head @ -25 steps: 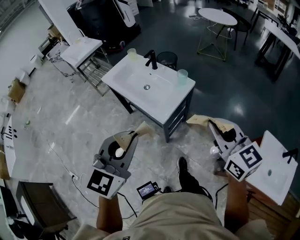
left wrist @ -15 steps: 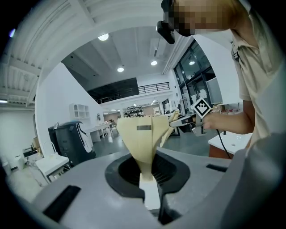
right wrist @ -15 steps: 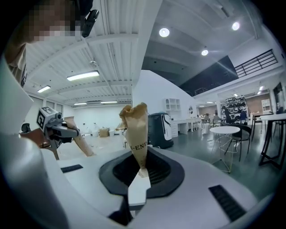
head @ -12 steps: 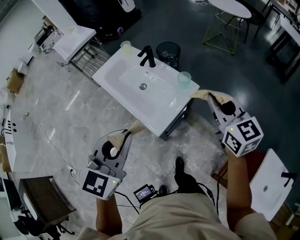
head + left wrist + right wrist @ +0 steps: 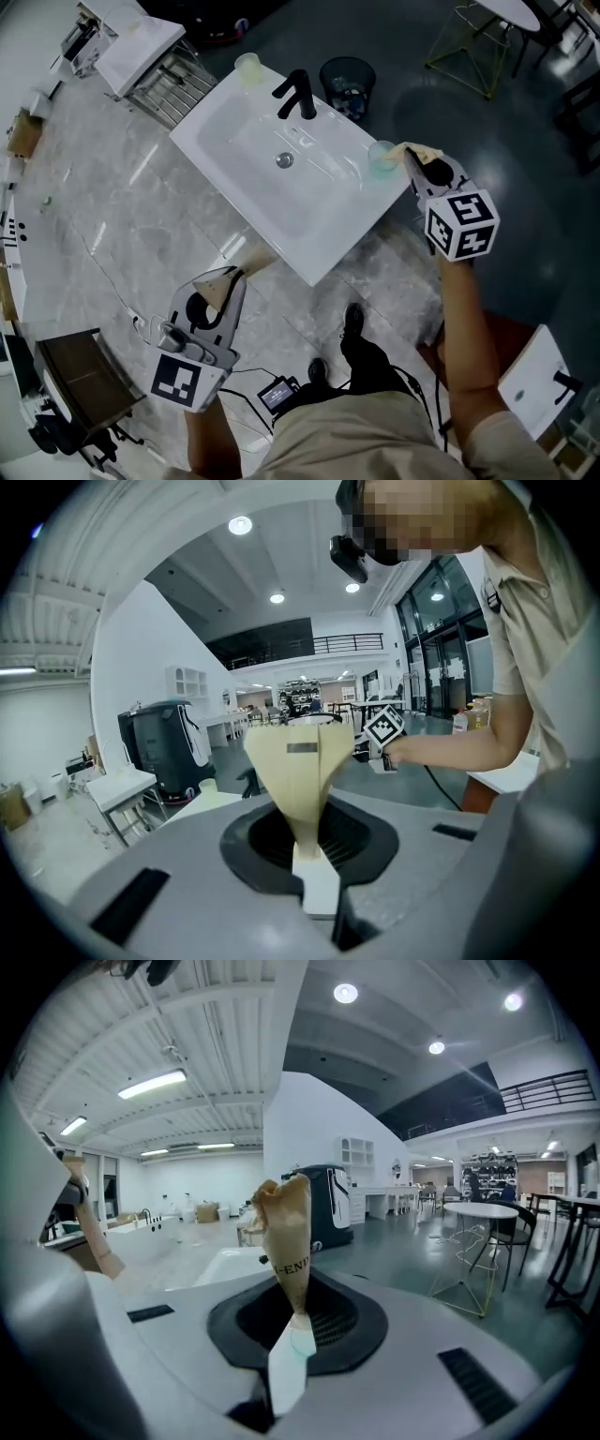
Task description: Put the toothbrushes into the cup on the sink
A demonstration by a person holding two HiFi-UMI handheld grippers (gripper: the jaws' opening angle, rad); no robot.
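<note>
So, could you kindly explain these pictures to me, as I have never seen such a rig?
No robot: a person holds tongs in each hand. One picture comes from a camera on the person's head, looking down; the other two from cameras riding on the tongs. Below stands a white rectangular sink with a black faucet and two translucent cups, a left cup and a right cup. The left tongs grip a white-handled toothbrush in a tan paper sleeve; the right tongs grip a second sleeved toothbrush, close to the right cup.
</note>
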